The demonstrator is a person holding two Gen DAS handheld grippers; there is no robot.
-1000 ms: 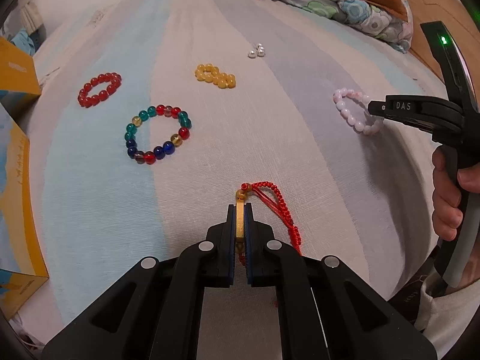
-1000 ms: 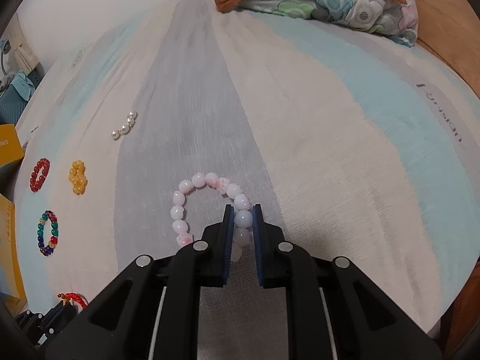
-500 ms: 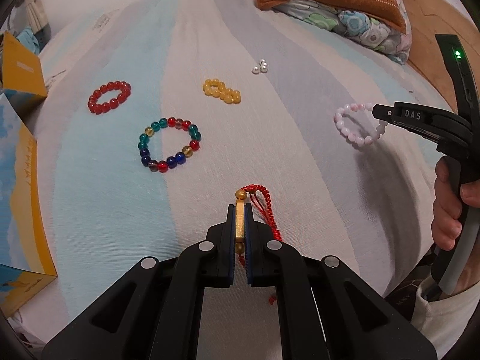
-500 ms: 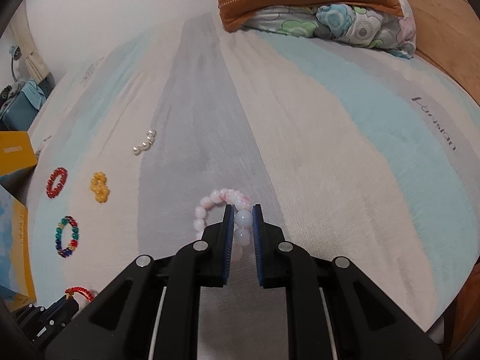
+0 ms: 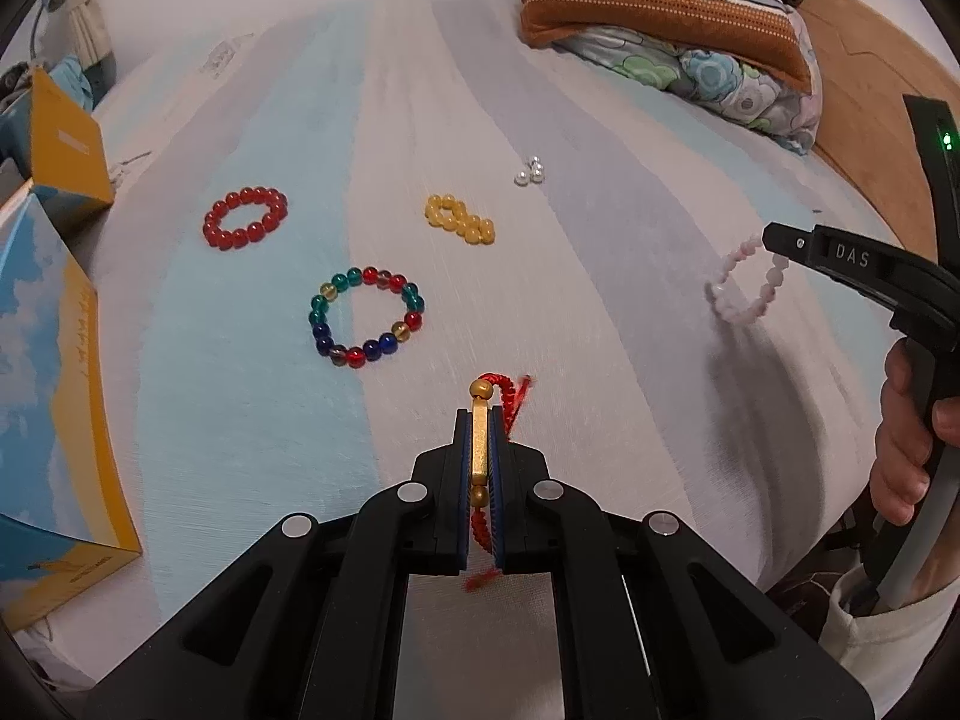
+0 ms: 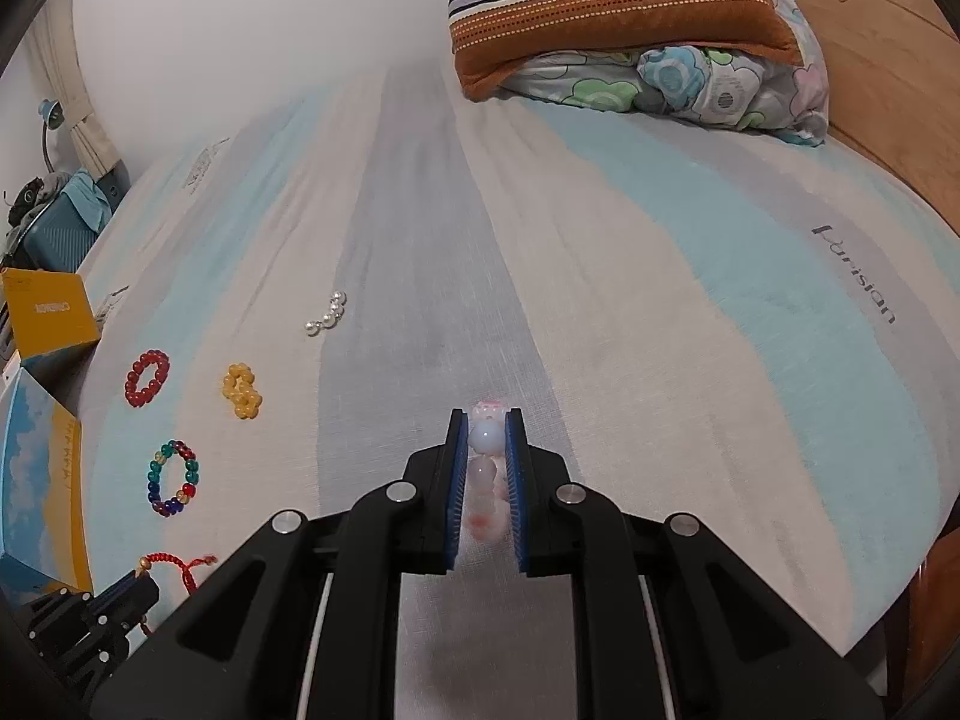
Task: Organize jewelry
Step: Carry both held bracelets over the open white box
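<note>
My left gripper [image 5: 479,420] is shut on the gold bar of a red cord bracelet [image 5: 480,450], whose braided cord hangs off the bed; the same gripper [image 6: 129,585] and red cord bracelet [image 6: 174,561] show at lower left in the right wrist view. My right gripper [image 6: 486,426] is shut on a pale pink bead bracelet [image 6: 485,438], which dangles in the air as a loop, the pink bracelet [image 5: 750,294] under the right gripper [image 5: 774,240]. On the striped bedsheet [image 5: 600,330] lie a red bead bracelet [image 5: 245,218], a multicoloured bead bracelet [image 5: 366,317], a yellow bead bracelet [image 5: 459,219] and a few white pearls [image 5: 529,171].
Yellow-and-blue cardboard boxes [image 5: 48,420] stand along the bed's left edge. Striped and floral pillows [image 5: 666,18] lie at the far end. A person's hand [image 5: 906,438] holds the right gripper's handle at the right. A wooden floor [image 6: 900,60] lies beyond the bed's right side.
Both grippers have risen from the bed. The pink bracelet came off the sheet and now hangs from the right gripper. The red cord was lifted with the left gripper.
</note>
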